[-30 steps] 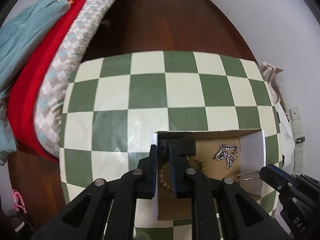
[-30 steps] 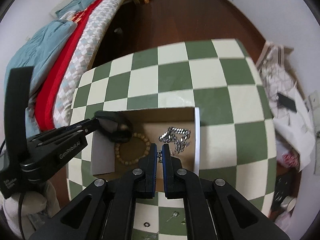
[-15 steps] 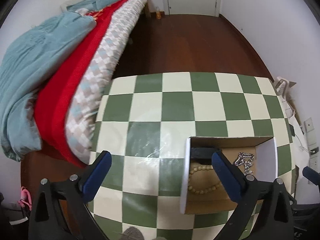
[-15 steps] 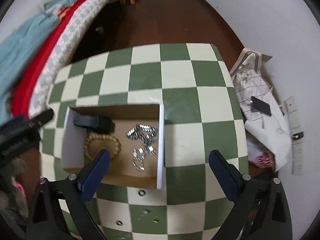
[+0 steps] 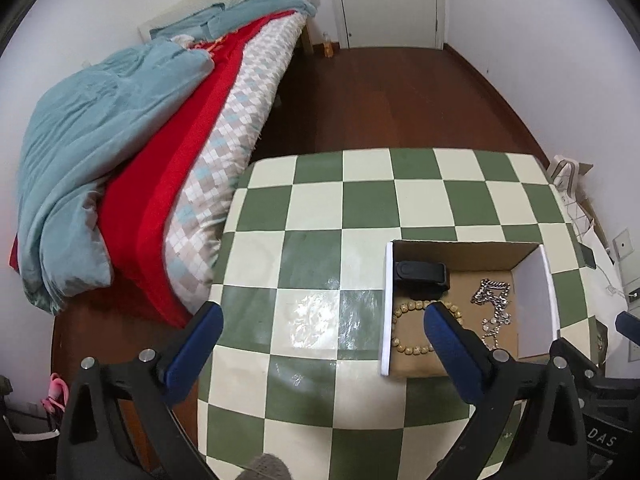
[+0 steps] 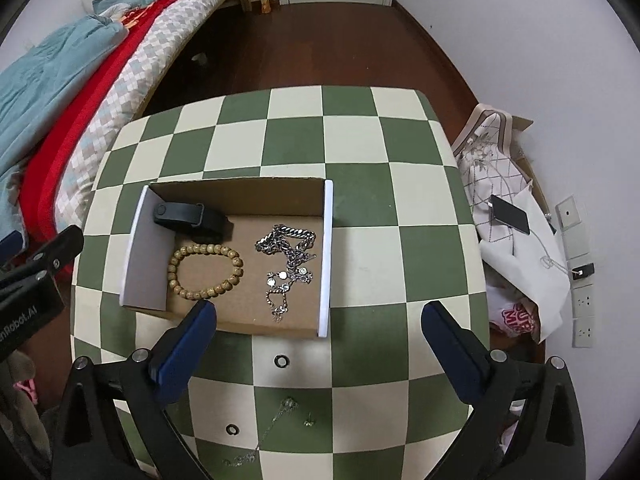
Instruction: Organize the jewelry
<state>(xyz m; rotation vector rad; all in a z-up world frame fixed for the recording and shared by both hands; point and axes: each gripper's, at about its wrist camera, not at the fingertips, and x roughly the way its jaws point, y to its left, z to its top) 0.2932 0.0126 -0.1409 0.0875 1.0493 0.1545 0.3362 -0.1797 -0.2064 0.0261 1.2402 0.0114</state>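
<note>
An open cardboard box [image 6: 256, 196] [image 5: 460, 246] sits on the green-and-cream checkered table [image 6: 360, 152]. Inside lie a black band [image 6: 192, 218] [image 5: 420, 272], a wooden bead bracelet [image 6: 205, 266] [image 5: 404, 328] and a heap of silver chains [image 6: 288, 264] [image 5: 493, 304]. On the table in front of the box lie two small rings [image 6: 281, 361] [image 6: 231, 429], a thin chain [image 6: 260, 440] and an earring [image 6: 309, 421]. My right gripper [image 6: 319, 340] is open and empty above the box's near edge. My left gripper [image 5: 320, 344] is open and empty, left of the box.
A bed with teal, red and checked bedding [image 5: 140, 168] runs along the table's left side. Dark wooden floor [image 5: 380, 96] lies beyond. A bag, a phone and papers [image 6: 508, 216] sit right of the table by the wall.
Both grippers went from shut inside the box to wide open, and both pulled back and up. The black band and the silver chains now lie loose in the box.
</note>
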